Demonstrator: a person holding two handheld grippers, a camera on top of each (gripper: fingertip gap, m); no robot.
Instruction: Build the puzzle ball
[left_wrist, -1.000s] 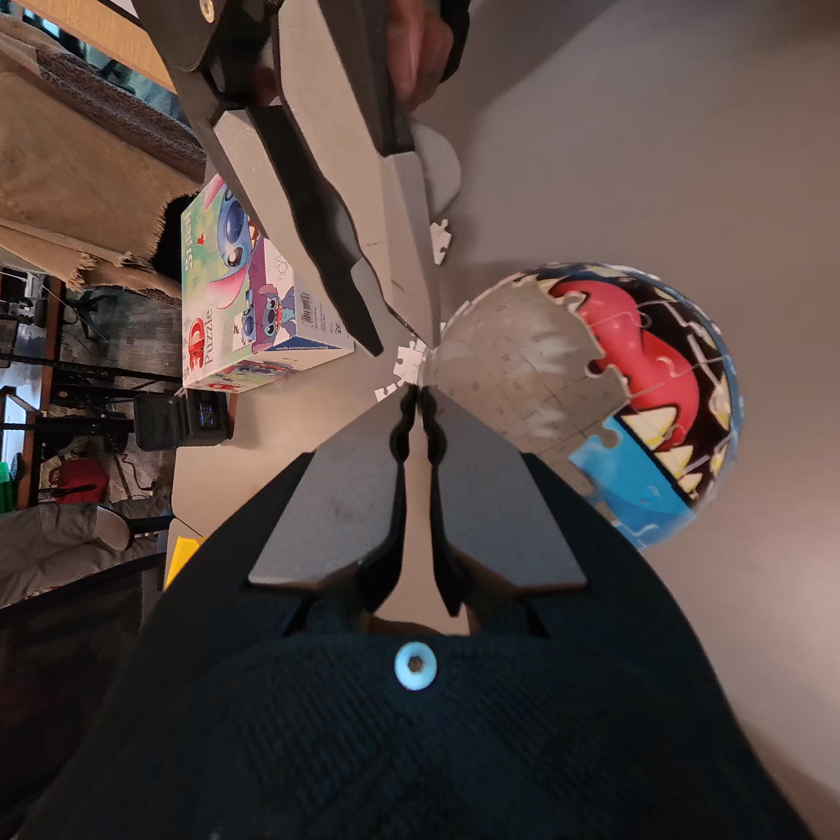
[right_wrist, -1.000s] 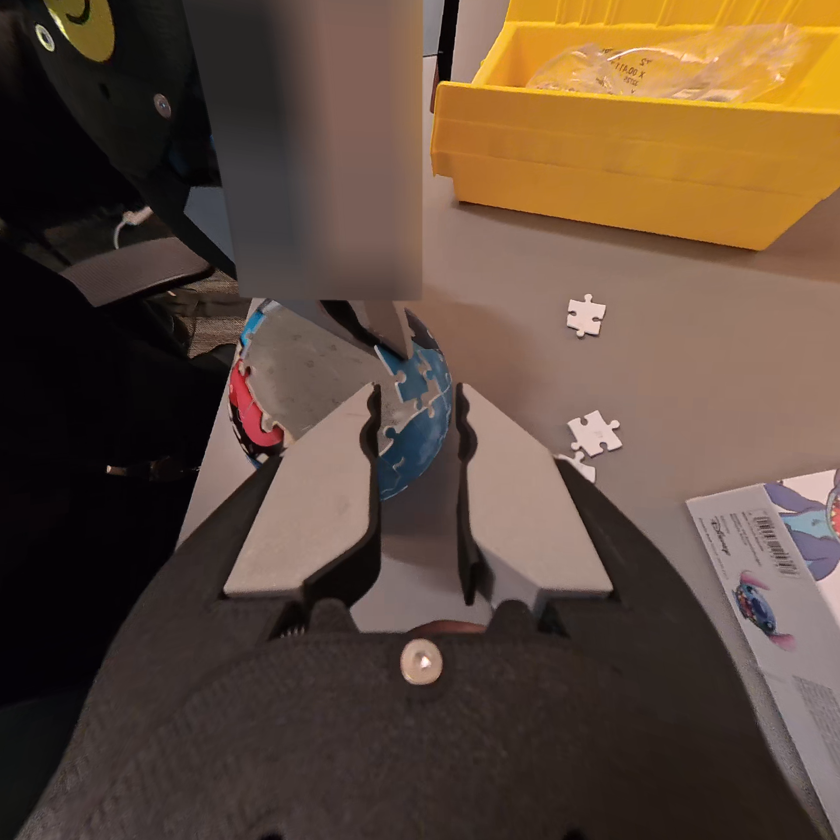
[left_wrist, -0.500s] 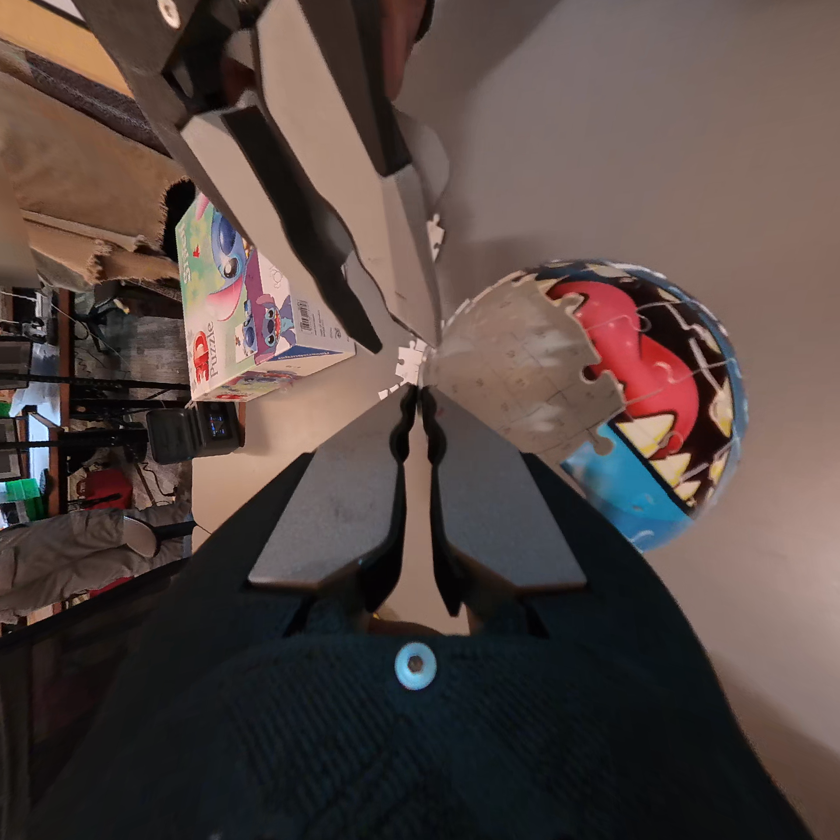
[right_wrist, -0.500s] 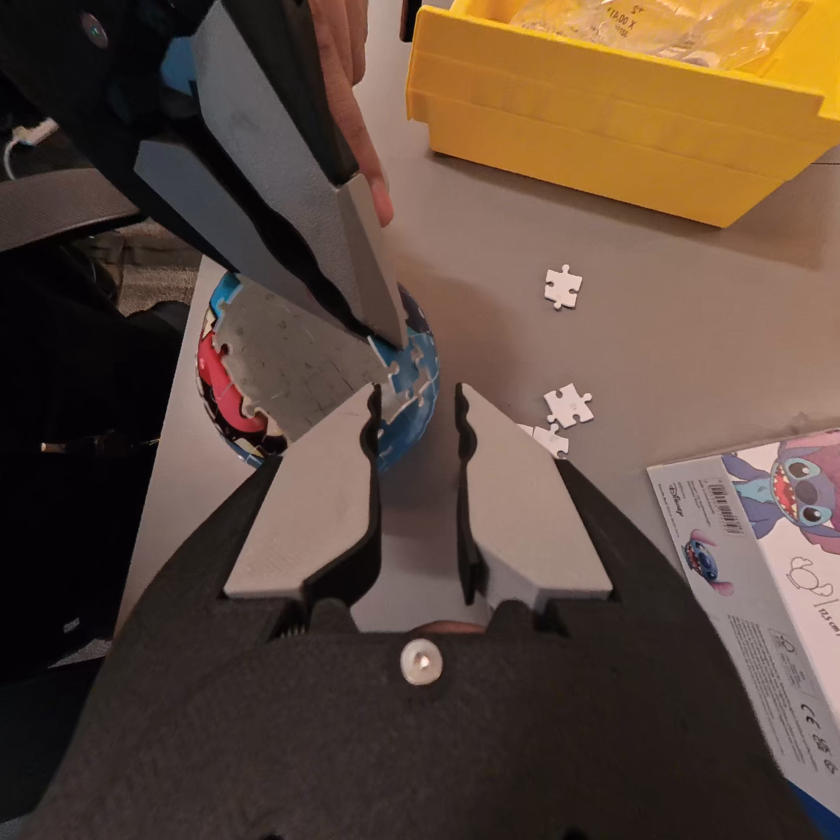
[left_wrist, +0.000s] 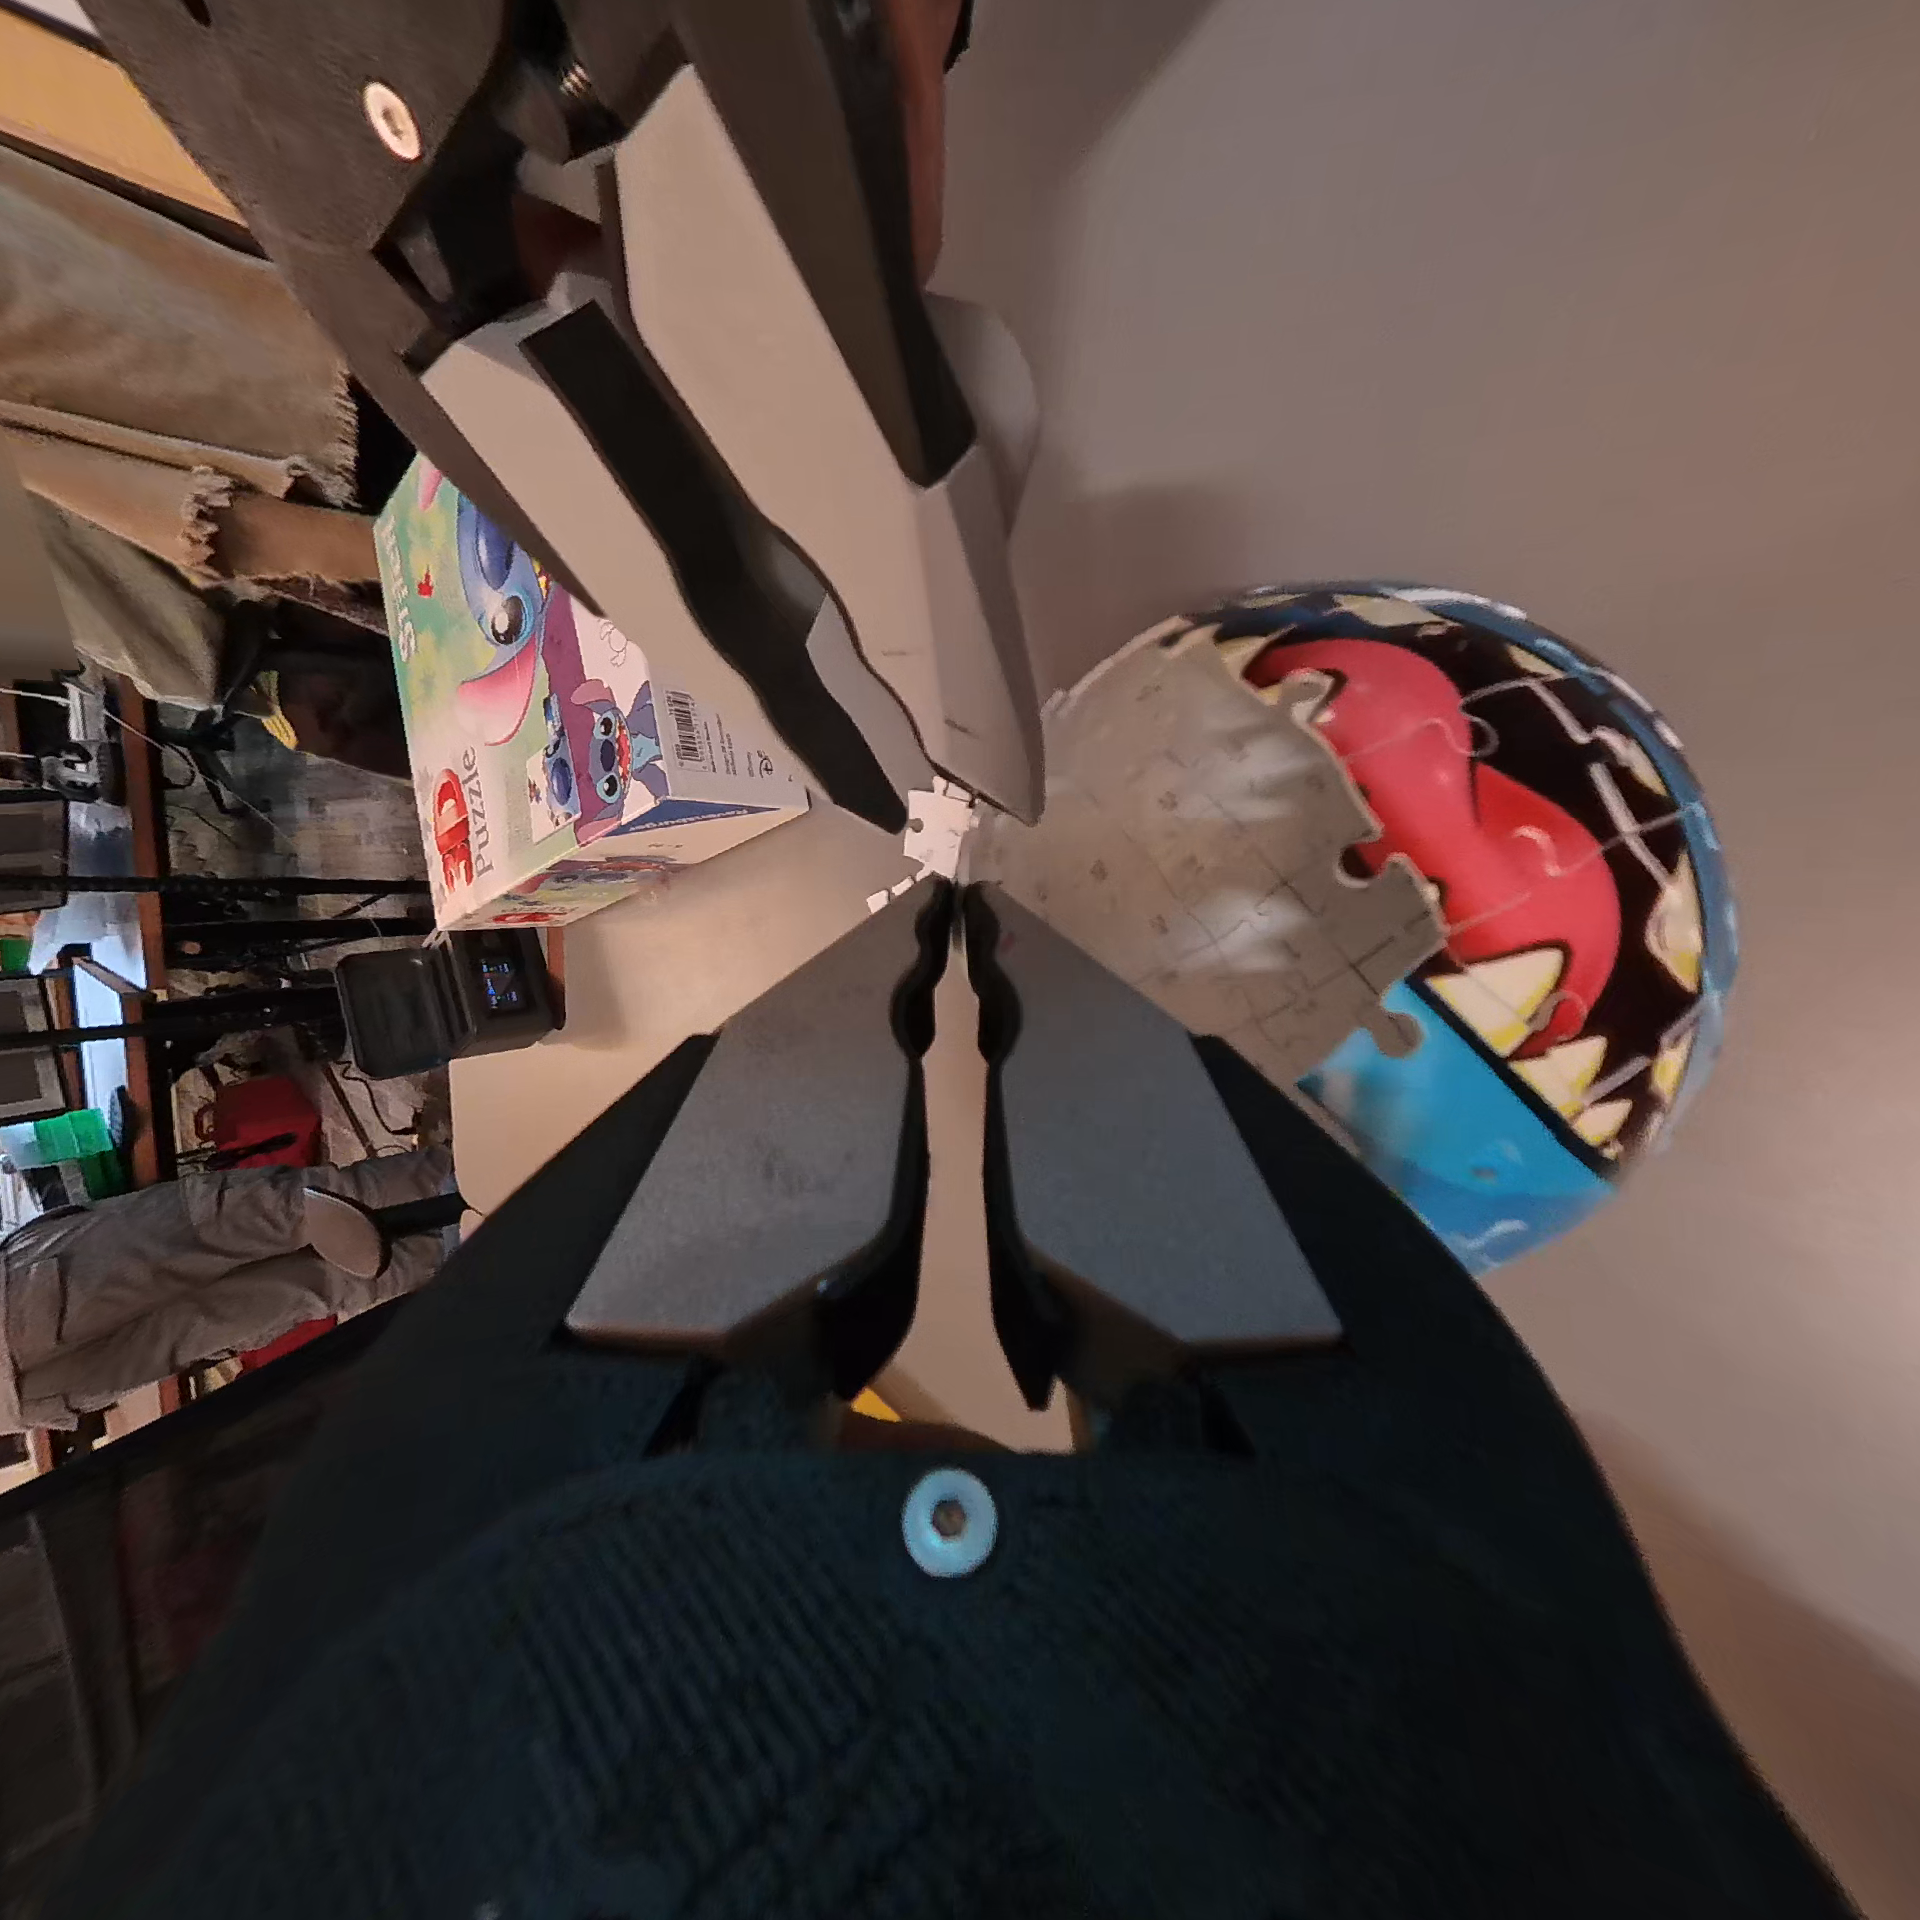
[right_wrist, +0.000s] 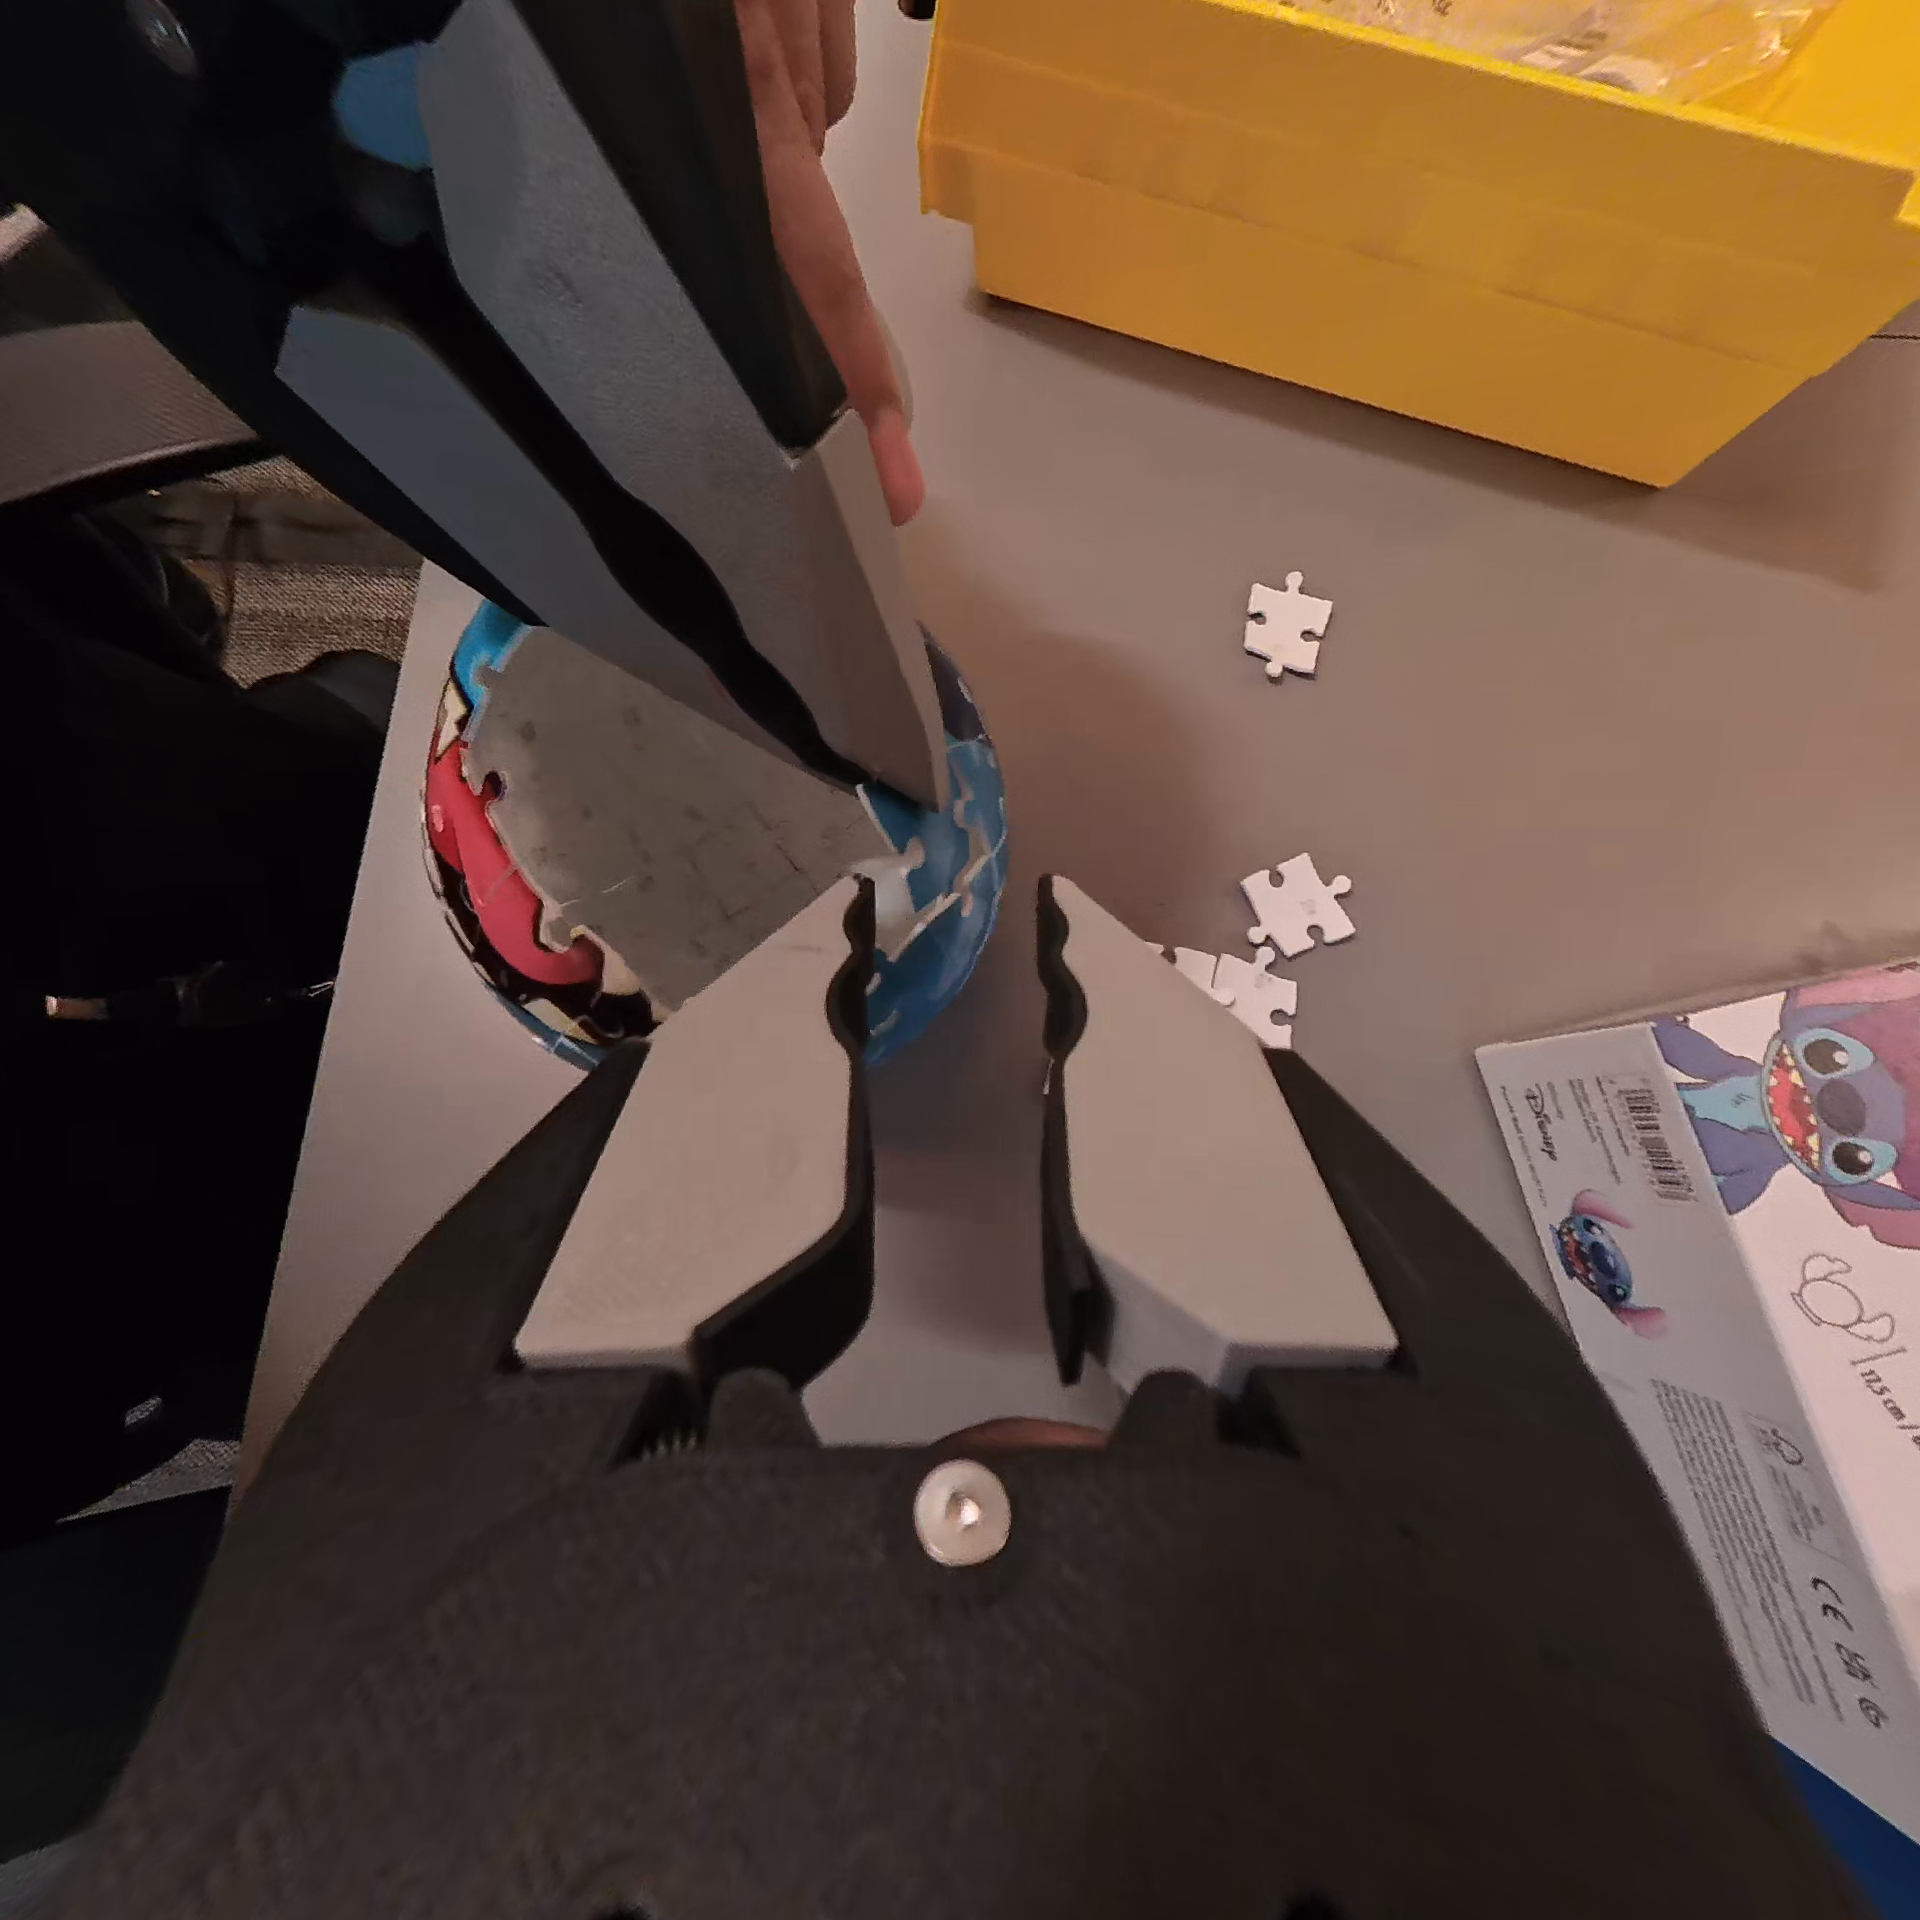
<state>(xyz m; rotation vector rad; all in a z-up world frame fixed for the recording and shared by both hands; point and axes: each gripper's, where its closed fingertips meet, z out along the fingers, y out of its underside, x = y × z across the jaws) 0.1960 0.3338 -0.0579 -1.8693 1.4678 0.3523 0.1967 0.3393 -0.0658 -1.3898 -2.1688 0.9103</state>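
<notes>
The left gripper (left_wrist: 951, 896) has its jaws together at the tips, pinching the rim of the puzzle ball (left_wrist: 1455, 914) at frame centre. The right gripper (right_wrist: 948, 894) has its jaws apart; its left fingertip sits at the ball's rim, and nothing is held between them.

In the left wrist view, the ball lies right of centre on the grey table (left_wrist: 1455, 312). It is an incomplete shell: its open side faces left toward the tips, exposing the grey inner surface, while the printed side with red, black and blue artwork faces right. A sphere presents no long axis. The right gripper enters from the upper left, tips meeting the rim beside a white piece (left_wrist: 940, 831).

In the right wrist view, the ball (right_wrist: 644, 831) sits left of centre, the opening facing up and left, blue surface toward the right. The left gripper (right_wrist: 894, 790) descends from the upper left onto the rim.

Only the right wrist view shows the loose pieces (right_wrist: 1288, 623) on the table right of centre and the yellow bin (right_wrist: 1351, 260) at upper right. The puzzle box (left_wrist: 582, 727) appears in both views; the black device (left_wrist: 447, 997) appears in the left view only.
</notes>
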